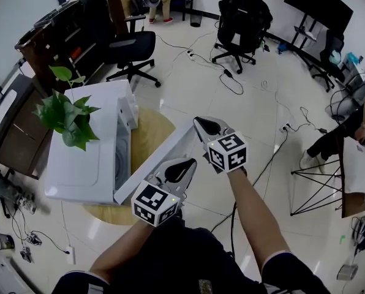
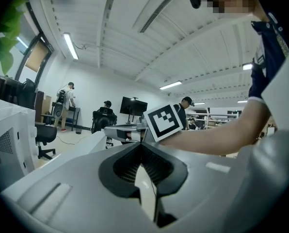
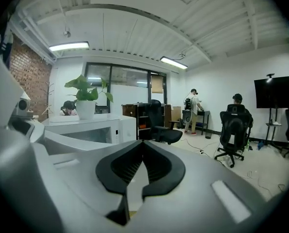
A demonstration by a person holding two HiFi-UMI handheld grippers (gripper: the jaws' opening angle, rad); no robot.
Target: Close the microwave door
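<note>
A white microwave [image 1: 87, 158] stands on a round wooden table [image 1: 150, 127] with a potted plant [image 1: 69, 115] on top. Its door [image 1: 153, 164] hangs wide open, swung out towards me. My left gripper [image 1: 184, 166] is shut and empty, right by the door's outer face about halfway along; whether it touches I cannot tell. My right gripper [image 1: 205, 126] is also shut and empty, at the door's free end. The right gripper view has the microwave [image 3: 93, 130] and plant [image 3: 86, 93] left of the closed jaw tips [image 3: 142, 144]. In the left gripper view the jaws [image 2: 142, 147] meet, and the microwave body [image 2: 6, 140] is at the left.
Black office chairs [image 1: 130, 48] stand behind the table, and a person sits in another chair [image 1: 244, 14] further back. Cables [image 1: 231, 81] trail over the tiled floor. A black folding stand [image 1: 320, 182] is at the right, dark shelving [image 1: 54, 35] at the left.
</note>
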